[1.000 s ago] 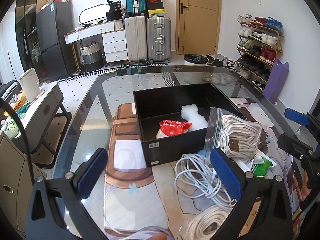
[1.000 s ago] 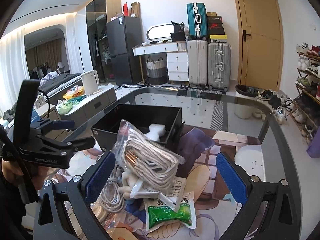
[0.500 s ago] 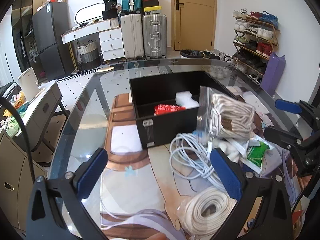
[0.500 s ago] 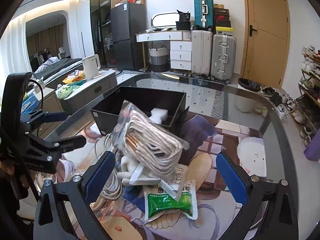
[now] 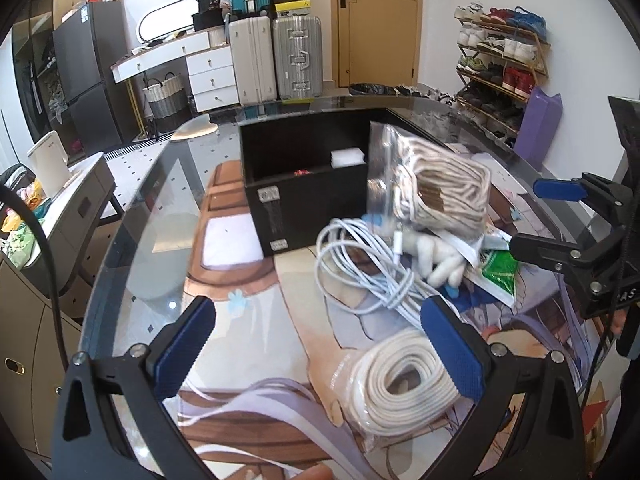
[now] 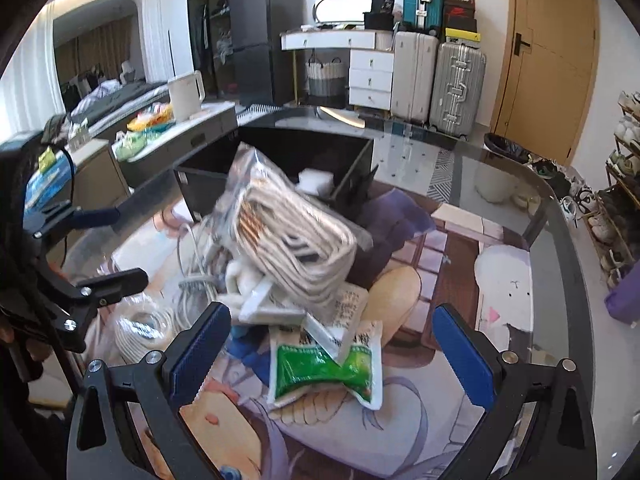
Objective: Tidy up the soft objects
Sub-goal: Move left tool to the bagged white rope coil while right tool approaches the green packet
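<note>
On a glass table [image 5: 132, 248], from left: the left gripper [image 5: 316, 340] hovers wide open and empty; a black storage box [image 5: 304, 200]; bagged beige rope [image 6: 296, 240] tops the soft-goods pile; the right gripper [image 6: 332, 348], fingers wide, holds nothing.

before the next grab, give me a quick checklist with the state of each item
1. Left gripper open and empty: ok, its blue pads stand wide apart with nothing between them.
2. Right gripper open and empty: ok, it hangs above the green packet without touching it.
3. Room in the black box: ok, only a white foam piece and a bit of a red item show inside.
4. Bagged rope bundle stable: not ok, it leans on the pile beside the box.
5. White cable free of neighbours: cannot tell, its loops run under the pile.
6. Coiled white rope reachable: ok, it lies alone by the left gripper.
</note>
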A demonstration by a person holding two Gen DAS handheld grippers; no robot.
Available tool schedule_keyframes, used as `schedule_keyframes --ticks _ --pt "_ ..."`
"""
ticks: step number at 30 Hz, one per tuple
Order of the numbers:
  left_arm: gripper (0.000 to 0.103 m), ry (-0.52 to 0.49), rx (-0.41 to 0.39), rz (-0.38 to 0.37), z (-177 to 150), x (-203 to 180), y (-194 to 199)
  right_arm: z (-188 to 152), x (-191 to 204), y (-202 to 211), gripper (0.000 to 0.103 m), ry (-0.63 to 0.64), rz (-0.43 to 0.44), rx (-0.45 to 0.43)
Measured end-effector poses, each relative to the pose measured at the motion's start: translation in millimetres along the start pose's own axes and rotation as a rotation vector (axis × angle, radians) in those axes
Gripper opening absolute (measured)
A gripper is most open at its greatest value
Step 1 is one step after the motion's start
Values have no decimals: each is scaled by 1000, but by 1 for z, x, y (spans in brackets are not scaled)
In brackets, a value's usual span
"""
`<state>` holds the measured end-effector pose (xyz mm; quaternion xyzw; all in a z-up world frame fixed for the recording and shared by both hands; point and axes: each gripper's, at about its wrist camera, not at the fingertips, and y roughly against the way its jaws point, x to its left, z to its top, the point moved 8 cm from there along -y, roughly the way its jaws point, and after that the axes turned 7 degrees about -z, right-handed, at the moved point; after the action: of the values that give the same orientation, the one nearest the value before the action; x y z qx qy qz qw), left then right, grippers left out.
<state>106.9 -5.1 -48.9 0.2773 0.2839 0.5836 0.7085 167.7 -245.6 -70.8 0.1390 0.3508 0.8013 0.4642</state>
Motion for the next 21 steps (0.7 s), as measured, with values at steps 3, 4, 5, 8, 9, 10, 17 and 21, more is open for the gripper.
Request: schedule_keyframes --ticks 3,4,5,8,9,10,17,21 --pt "103 -11 17 -10 -5 -5 -3 -6 -2 -6 102 -4 0 27" --pt "103 -13 21 -10 -7 -6 -3 -8 -3 -9 102 -7 1 35" --pt "103 -18 29 -15 -10 -8 -5 -10 -4 -11 102 -7 3 48" --pt "103 -27 44 -25 -13 -12 -8 -14 -4 -15 102 -3 14 60" --pt "103 -31 49 -28 -14 -13 -8 -16 -3 -17 102 -4 16 69" --pt "103 -35 54 -32 -15 -15 -9 -17 -4 -19 102 -4 15 74" --pt "103 -67 81 -63 -22 -26 -11 -22 0 -27 102 3 33 98" --pt "103 -88 90 -75 -27 -30 -12 -24 3 -30 102 3 44 113"
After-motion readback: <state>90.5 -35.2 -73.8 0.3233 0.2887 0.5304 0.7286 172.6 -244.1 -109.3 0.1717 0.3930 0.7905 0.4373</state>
